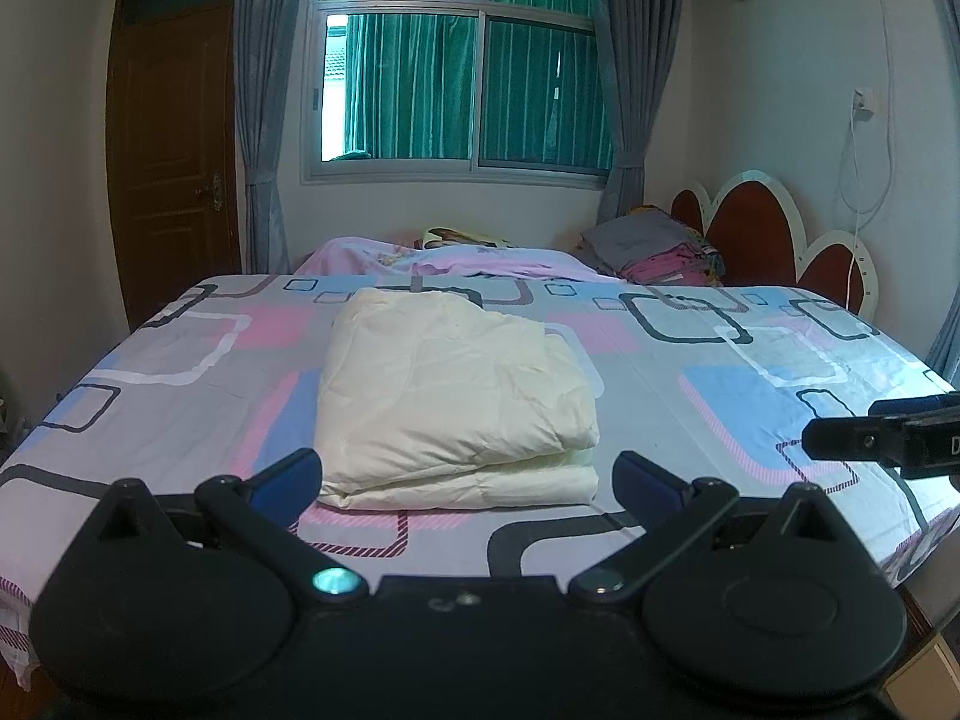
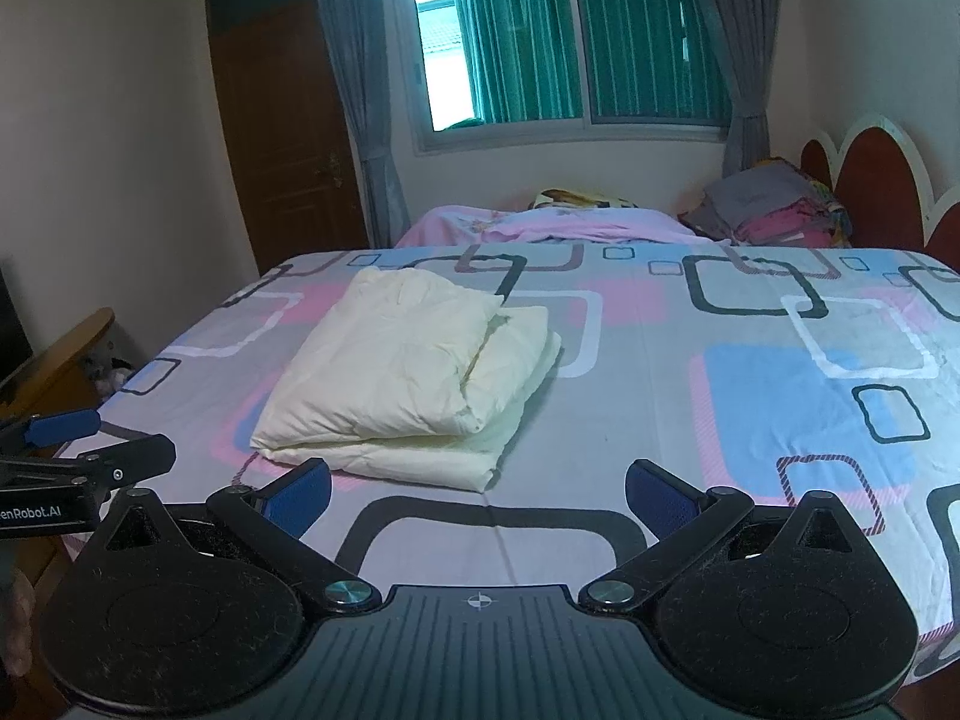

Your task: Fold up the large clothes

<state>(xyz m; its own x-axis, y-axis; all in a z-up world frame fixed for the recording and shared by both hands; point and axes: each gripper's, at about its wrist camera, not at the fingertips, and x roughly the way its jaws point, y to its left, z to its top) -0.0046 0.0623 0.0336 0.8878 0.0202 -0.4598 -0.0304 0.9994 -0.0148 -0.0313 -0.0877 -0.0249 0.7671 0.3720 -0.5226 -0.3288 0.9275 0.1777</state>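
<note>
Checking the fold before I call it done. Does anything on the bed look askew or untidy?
Slightly. The folded cream garment has uneven layers: the top fold stops short, so lower layers stick out along its right side and near edge. Both the left gripper and right gripper are open and clear of it.

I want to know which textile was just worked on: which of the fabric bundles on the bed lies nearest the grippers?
The cream folded garment, alone on the patterned sheet; the grey-and-pink stack sits far back by the headboard.
</note>
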